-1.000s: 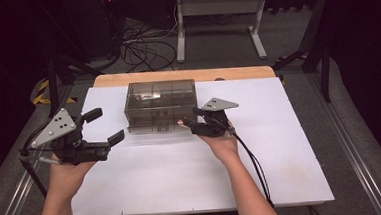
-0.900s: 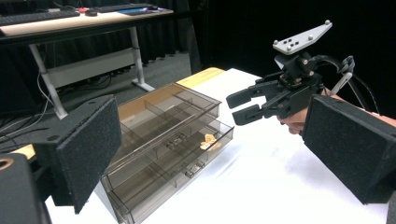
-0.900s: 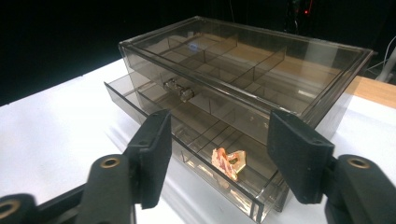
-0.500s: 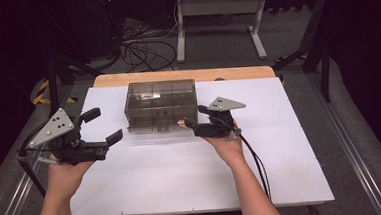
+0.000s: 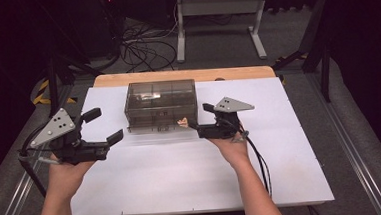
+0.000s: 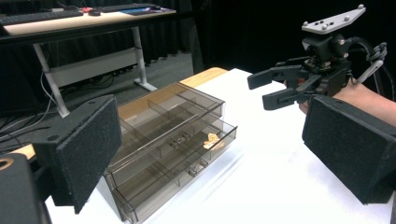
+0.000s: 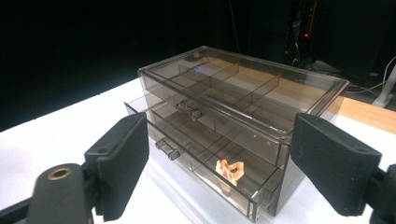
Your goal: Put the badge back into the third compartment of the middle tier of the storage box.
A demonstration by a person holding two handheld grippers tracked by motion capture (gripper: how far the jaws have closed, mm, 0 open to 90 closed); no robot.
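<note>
Right gripper (image 5: 200, 121) jaws have just been opening and are seen spread wide, nothing between them; compared with a second ago the gripper is drawn slightly back and up from the drawer box (image 5: 161, 105). A small orange piece (image 7: 232, 169) is left lying in the open lower drawer (image 7: 219, 175), in its right front compartment. Judged: the piece has been released into the drawer, so the drop-off step is taken as done and closing the drawer is likely what remains. The lower drawer is pulled out partly; the upper one also sits slightly out.

Left gripper (image 5: 102, 127) is held wide open and empty, well apart from the box on its left side, unchanged in place since the earlier frames.

The box is set near the far middle of a white tabletop (image 5: 193, 177) with a wooden edge (image 5: 184, 76) at the back. The tabletop is otherwise bare. Beyond it a dark room is seen: a desk frame (image 5: 218, 23), loose cables on the floor (image 5: 142, 48), black drapes, yellow-black tape (image 5: 42, 94) at left.
</note>
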